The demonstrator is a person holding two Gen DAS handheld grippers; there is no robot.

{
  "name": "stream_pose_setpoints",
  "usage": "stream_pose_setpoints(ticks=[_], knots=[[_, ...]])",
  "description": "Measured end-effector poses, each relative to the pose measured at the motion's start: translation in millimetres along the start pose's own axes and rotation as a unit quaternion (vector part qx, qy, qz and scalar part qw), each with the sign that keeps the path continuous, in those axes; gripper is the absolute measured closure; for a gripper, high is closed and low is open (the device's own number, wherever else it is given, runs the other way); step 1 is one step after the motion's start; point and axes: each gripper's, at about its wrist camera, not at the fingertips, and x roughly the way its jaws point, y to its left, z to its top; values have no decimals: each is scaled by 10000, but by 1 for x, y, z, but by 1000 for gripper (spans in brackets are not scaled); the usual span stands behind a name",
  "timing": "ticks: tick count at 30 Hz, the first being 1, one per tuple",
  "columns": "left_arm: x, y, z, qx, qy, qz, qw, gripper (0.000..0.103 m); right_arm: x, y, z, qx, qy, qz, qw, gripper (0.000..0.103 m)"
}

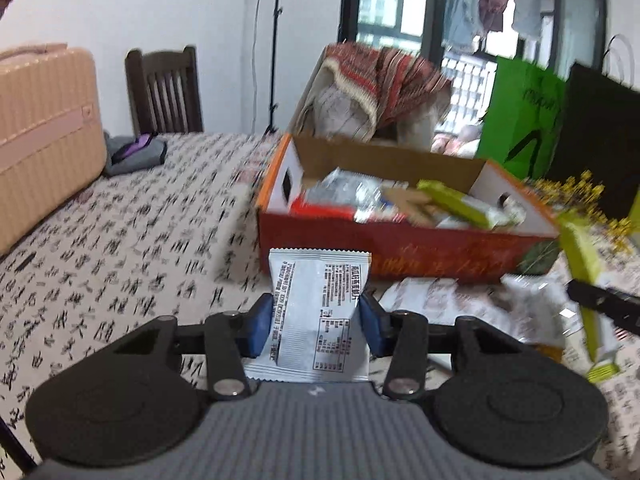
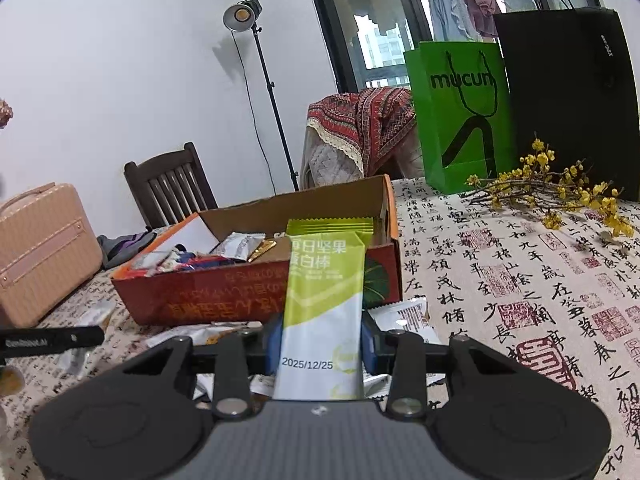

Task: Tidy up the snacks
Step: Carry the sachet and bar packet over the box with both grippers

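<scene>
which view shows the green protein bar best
The right wrist view: the green protein bar stands upright in the right gripper, sharp, its date readable. The left wrist view shows it only blurred at the right edge.

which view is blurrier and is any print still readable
Left wrist view: box and green bag smeared by motion, white packet in the left gripper sharp. Right wrist view: crisp, date readable on the green bar in the right gripper.

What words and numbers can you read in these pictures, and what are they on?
"2025/12/25" and "日坚果", "白棒": green bar in the right tongs.
"mucun": green bag.
"GenRobot.AI", blurry, likely: left tongs' arm.
White packet in the left tongs: too small.
Tablecloth calligraphy: too distorted to read.
</scene>
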Motion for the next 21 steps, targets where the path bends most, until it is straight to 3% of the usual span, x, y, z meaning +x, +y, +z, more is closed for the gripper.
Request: stream_pose_setpoints(ticks=[11,21], knots=[[-9,-35,48,-53,-508,-635,9967,56,-13,27,44,-54,-314,108,9994,66],[30,-50,104,-405,-590,-645,9953,56,38,40,102,49,-298,24,9995,66]])
